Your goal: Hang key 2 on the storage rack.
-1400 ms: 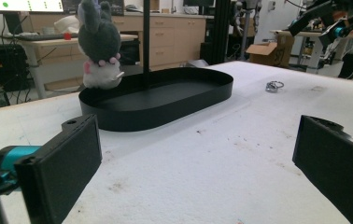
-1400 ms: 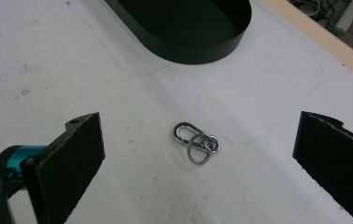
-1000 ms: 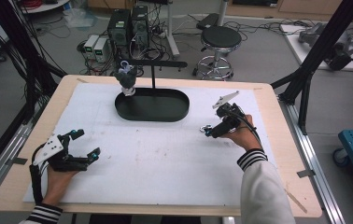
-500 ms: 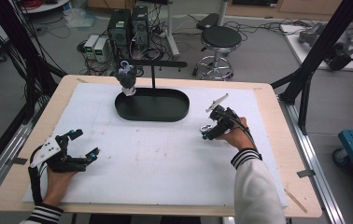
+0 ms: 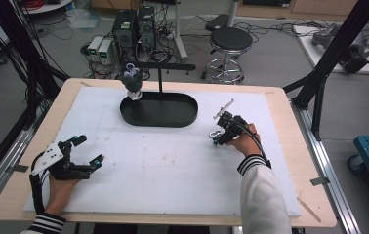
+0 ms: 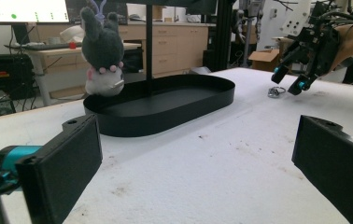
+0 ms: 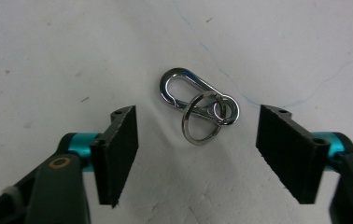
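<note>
A silver carabiner clip with a key ring [image 7: 210, 110] lies flat on the white foam mat [image 5: 173, 165], to the right of the tray. My right gripper [image 7: 196, 149] points down at it, open, one jaw on each side and neither touching it; the high view shows this gripper [image 5: 217, 138] over the clip [image 5: 213, 134]. My left gripper [image 5: 90, 150] rests at the front left, open and empty, its jaws wide apart in the left gripper view [image 6: 198, 163]. That view also has the clip [image 6: 275, 92] under the right gripper [image 6: 289, 79].
A black oval tray [image 5: 158, 122] sits at the back middle of the mat, with a thin black stand [image 5: 160, 78] rising from it. A grey and white plush toy [image 5: 133, 83] hangs from the stand's arm over the tray's left end [image 6: 101, 51].
My right gripper has shifted a little to the left and settled over the clip. The left gripper has stayed where it was.
</note>
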`<control>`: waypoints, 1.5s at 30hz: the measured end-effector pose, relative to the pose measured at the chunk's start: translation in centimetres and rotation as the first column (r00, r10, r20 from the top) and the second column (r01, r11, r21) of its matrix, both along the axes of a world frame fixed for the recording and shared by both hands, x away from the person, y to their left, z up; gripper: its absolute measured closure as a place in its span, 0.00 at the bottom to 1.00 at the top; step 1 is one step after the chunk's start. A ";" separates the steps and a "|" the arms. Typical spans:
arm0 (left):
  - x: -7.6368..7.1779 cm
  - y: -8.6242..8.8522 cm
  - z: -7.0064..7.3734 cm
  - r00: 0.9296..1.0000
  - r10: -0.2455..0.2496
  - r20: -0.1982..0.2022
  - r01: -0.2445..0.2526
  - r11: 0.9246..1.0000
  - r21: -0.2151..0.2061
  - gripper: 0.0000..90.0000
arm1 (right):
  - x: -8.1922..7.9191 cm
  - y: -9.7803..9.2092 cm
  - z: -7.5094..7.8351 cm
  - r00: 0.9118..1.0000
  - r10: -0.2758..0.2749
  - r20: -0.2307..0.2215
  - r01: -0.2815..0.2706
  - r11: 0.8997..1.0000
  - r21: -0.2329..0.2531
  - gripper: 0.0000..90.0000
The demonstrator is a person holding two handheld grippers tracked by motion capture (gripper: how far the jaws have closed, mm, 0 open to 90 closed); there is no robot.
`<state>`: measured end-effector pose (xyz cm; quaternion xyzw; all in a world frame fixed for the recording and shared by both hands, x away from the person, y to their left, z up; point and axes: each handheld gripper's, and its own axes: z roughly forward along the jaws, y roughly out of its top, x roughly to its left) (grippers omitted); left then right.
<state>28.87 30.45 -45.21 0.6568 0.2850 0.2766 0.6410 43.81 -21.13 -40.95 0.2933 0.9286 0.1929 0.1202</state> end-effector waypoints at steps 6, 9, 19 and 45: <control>0.0 0.0 0.0 1.000 0.000 0.000 0.000 1.000 -0.003 0.02 | 0.0 0.3 -0.1 1.000 0.012 0.016 -0.012 0.999 -0.039 0.50; 0.0 0.0 0.0 1.000 0.000 0.001 0.000 1.000 -0.002 0.02 | 0.0 0.4 -0.2 0.999 0.027 0.017 -0.026 0.998 -0.048 0.55; 0.0 0.0 0.0 1.000 0.000 0.003 0.000 1.000 -0.005 0.02 | 0.0 0.5 -0.1 0.999 0.036 0.040 -0.033 0.997 -0.070 0.73; -0.1 0.0 0.0 1.000 0.001 0.006 -0.001 1.000 -0.005 0.02 | 0.4 0.0 0.1 0.997 -0.012 0.077 0.017 0.998 -0.059 0.95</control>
